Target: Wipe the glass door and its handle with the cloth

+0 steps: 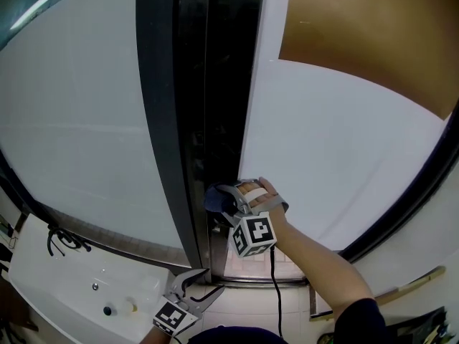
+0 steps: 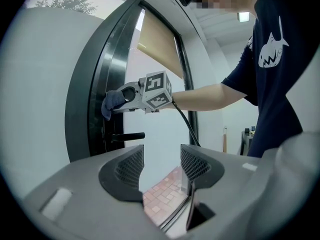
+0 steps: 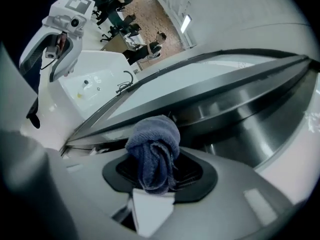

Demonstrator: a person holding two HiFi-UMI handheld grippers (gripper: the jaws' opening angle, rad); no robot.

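The glass door (image 1: 337, 156) has a dark vertical frame (image 1: 179, 120). My right gripper (image 1: 228, 201) is shut on a bunched blue cloth (image 1: 214, 199) and holds it against that frame. In the left gripper view the cloth (image 2: 111, 103) touches the frame just above the black lever handle (image 2: 127, 136). In the right gripper view the cloth (image 3: 155, 151) fills the gap between the jaws. My left gripper (image 1: 192, 284) hangs low near the bottom edge, open and holding nothing, apart from the door. Its jaws stand apart in its own view (image 2: 161, 166).
A white counter with a basin (image 1: 86, 292) lies at the lower left. A brown blind (image 1: 373, 34) covers the door's upper right. Brick paving (image 2: 162, 194) shows through the glass. The person's dark shirt (image 2: 280, 59) is at the right of the left gripper view.
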